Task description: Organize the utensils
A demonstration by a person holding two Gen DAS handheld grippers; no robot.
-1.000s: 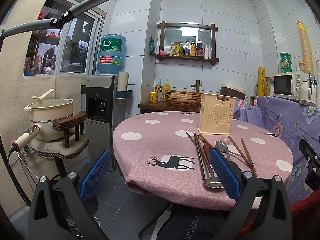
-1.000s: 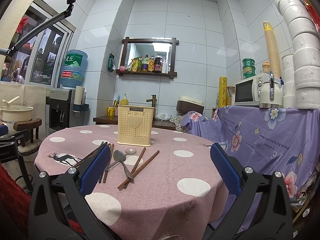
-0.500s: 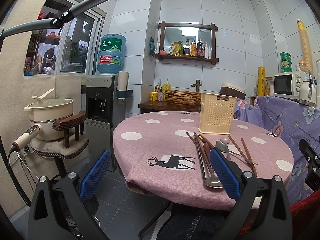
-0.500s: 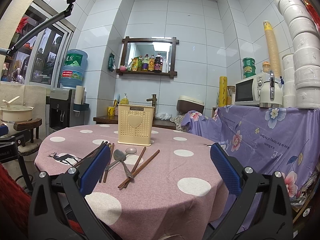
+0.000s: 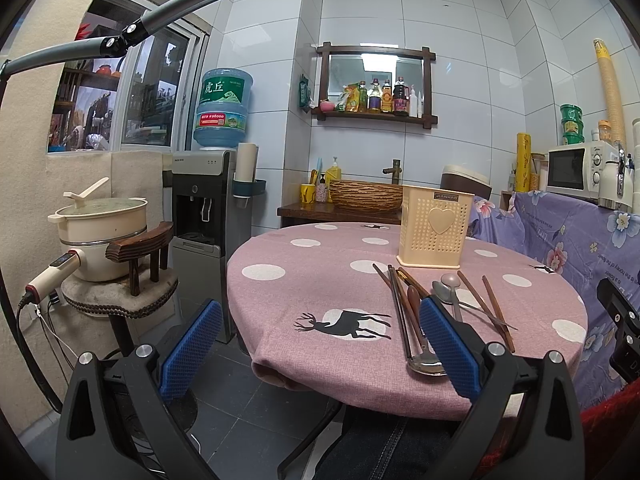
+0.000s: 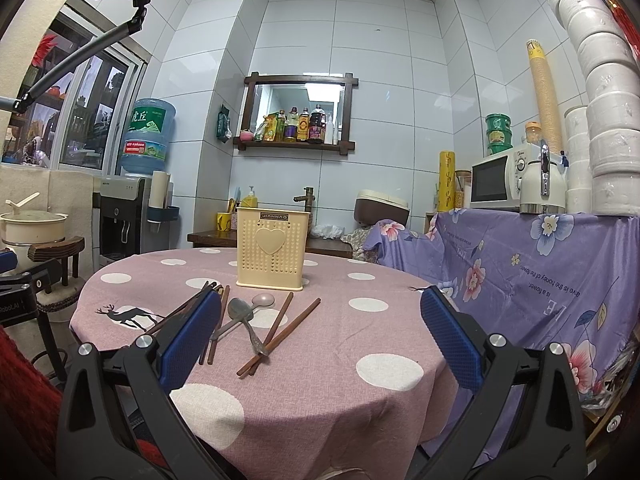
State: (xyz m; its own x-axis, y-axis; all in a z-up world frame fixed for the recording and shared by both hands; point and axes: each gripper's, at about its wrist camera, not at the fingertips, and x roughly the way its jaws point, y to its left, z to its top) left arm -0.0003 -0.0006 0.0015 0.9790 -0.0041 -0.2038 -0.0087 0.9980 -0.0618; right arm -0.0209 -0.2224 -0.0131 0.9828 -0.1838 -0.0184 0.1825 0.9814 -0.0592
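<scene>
I hold both grippers, left gripper and right gripper, released and empty. Chopsticks and spoons lie scattered on the counter near the holder. Nothing sorted yet; next I must reach a utensil.

Round table with utensil holder, spoons, chopsticks

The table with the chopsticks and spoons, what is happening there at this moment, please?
A person holds a two-finger gripper in each hand, facing a round table with a pink dotted cloth. Both the left gripper and the right gripper are open and hold nothing. Chopsticks and spoons lie loose on the cloth in front of a cream utensil holder, which stands upright. Nothing has been picked up, so the sorting appears not yet begun.
</scene>
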